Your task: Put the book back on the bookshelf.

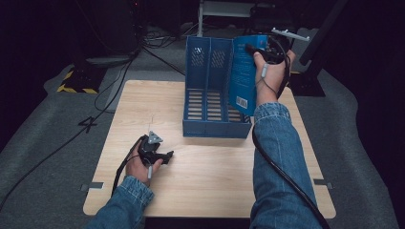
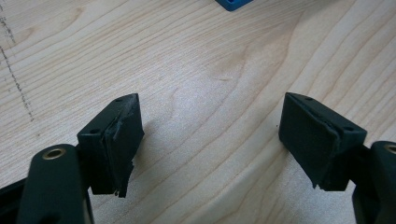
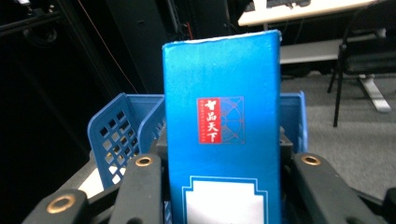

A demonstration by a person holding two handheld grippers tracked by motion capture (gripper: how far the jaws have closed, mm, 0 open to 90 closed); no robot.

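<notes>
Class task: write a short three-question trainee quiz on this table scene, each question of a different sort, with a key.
1. True or false: the right gripper is shut on the blue book.
2. What lies under the open left gripper?
A. wooden table
B. the book
C. the file rack
3. Fill in: the book is held above the blue ___, at its right end.

Key: 1 true; 2 A, the wooden table; 3 file rack.

Blue denim sleeves [image 1: 279, 157] on both forearms, cuffs at wrists. Left gripper [image 2: 211, 140]: matte black, two blocky jaws with worn, frayed pads [image 2: 122, 140], brass-ringed screw holes, grey three-cornered plate on top. Right gripper [image 3: 223, 186]: black arms, brass-coloured rivets. Black cable [image 1: 282, 174] trailing from each.
</notes>
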